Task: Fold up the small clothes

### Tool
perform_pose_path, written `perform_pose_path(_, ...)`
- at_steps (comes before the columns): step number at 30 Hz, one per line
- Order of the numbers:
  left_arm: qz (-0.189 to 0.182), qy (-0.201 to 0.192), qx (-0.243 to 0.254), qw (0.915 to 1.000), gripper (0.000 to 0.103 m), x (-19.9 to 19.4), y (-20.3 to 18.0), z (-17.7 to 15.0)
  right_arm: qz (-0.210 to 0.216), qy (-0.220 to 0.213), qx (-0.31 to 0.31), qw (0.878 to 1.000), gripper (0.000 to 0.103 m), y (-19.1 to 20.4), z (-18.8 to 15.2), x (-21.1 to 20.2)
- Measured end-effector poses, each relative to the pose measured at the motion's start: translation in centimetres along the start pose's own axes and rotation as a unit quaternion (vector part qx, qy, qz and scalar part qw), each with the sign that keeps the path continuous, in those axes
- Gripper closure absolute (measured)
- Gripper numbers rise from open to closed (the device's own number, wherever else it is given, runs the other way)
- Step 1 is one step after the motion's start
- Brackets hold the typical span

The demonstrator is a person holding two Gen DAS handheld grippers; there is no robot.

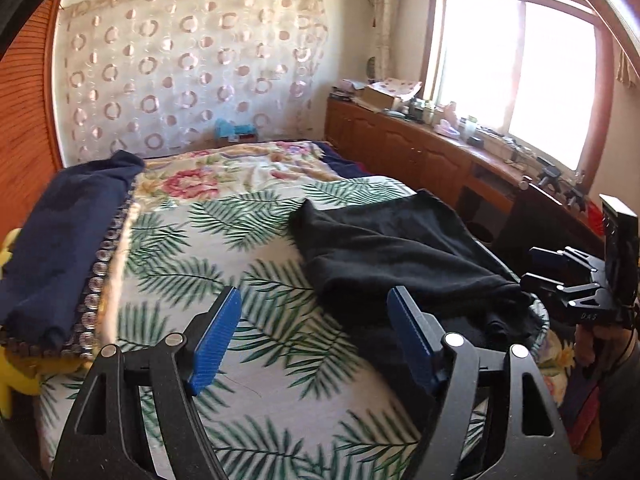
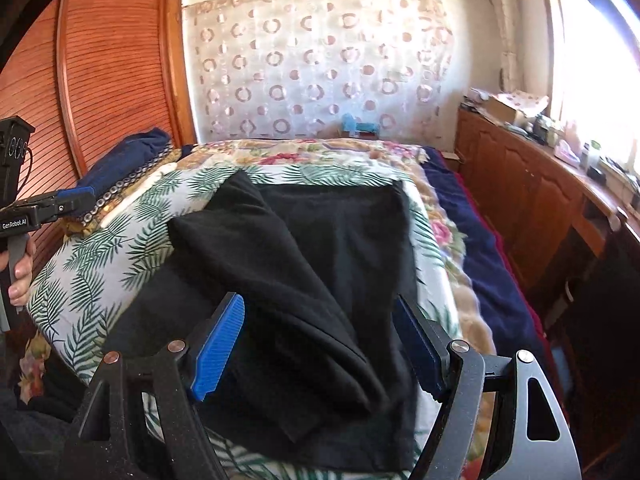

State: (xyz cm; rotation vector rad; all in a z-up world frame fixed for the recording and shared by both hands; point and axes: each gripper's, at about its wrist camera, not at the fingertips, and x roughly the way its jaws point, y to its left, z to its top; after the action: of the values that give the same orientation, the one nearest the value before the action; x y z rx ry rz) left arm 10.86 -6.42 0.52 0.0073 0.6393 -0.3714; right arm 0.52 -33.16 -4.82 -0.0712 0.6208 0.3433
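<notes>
My left gripper (image 1: pixel 314 344) has its jaws spread over the bare palm-leaf sheet (image 1: pixel 224 264), nothing between them. My right gripper (image 2: pixel 320 348) is spread too, hovering above the black garment (image 2: pixel 304 264) that lies partly folded on the bed. Farther back, a navy cloth (image 1: pixel 64 236) rests at the bed's left edge.

Both wrist views low, close, sharing bed (image 1: pixel 280 312)
</notes>
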Motion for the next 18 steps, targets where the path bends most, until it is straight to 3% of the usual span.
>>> perform_pose_path(18, 0.025, -0.011, -0.033, 0.9991, 0.027, -2.0, 4.1, -2.3, 0.070, 0.034, -0.100, 0.992, 0.025, 7.0, 5.9, 6.5)
